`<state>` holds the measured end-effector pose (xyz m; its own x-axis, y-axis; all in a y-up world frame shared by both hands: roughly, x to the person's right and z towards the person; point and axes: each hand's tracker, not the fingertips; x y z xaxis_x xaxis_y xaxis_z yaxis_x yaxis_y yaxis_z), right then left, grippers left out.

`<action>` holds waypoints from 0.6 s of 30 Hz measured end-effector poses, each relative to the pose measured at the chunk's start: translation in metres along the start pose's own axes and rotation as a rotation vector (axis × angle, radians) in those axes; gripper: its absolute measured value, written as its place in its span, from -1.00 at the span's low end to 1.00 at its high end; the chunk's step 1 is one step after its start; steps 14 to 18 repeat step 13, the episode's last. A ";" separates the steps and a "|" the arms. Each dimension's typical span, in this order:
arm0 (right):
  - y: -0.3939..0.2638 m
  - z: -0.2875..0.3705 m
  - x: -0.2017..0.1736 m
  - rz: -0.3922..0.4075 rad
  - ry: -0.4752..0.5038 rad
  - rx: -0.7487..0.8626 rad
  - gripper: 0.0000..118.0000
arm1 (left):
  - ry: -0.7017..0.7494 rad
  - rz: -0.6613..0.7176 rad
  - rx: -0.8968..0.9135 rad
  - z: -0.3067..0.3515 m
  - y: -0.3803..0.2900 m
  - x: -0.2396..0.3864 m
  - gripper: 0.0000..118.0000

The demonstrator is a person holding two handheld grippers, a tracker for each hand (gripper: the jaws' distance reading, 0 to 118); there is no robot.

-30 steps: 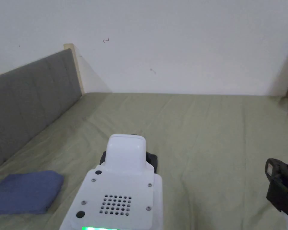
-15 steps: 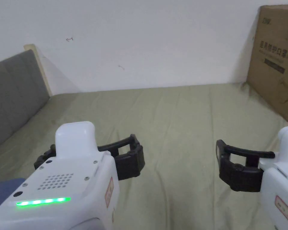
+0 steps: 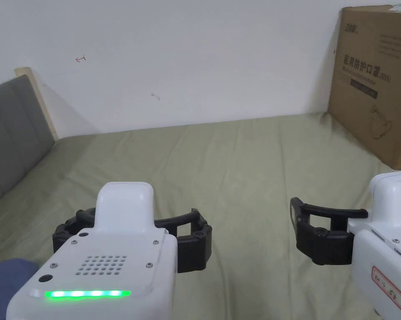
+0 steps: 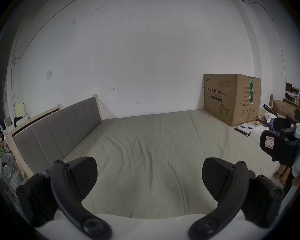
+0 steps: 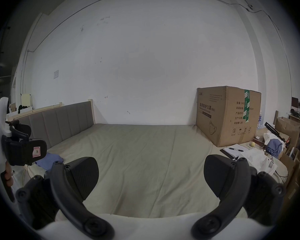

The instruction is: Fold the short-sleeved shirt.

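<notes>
With both my left gripper (image 4: 149,179) and right gripper (image 5: 151,179) spread wide and empty over the bed (image 3: 245,166), the blue shirt (image 3: 3,283) lies off to my left, nearer my left gripper.

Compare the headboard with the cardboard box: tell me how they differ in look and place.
The headboard is grey and padded in upright panels; the cardboard box is brown and printed, with green tape in the right gripper view.
The headboard runs low and long along the left side of the bed; the box stands tall at the far right corner.
Both reach the white wall.
</notes>
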<state>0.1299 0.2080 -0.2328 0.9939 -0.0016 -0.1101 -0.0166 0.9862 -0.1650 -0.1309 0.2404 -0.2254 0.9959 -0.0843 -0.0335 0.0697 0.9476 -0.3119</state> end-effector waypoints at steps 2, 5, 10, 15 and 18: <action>-0.001 -0.001 0.002 -0.009 0.001 -0.006 1.00 | 0.009 0.016 -0.008 0.000 0.001 0.000 1.00; -0.001 -0.003 0.002 -0.006 -0.005 -0.013 1.00 | -0.028 0.053 -0.032 0.000 0.000 -0.005 1.00; 0.001 -0.003 0.003 -0.042 0.006 -0.018 1.00 | -0.001 0.070 -0.005 -0.001 0.002 -0.008 1.00; 0.001 -0.003 0.001 -0.032 0.002 -0.018 1.00 | 0.020 0.079 -0.022 -0.003 0.005 -0.011 1.00; 0.001 -0.003 0.001 -0.032 0.002 -0.018 1.00 | 0.020 0.079 -0.022 -0.003 0.005 -0.011 1.00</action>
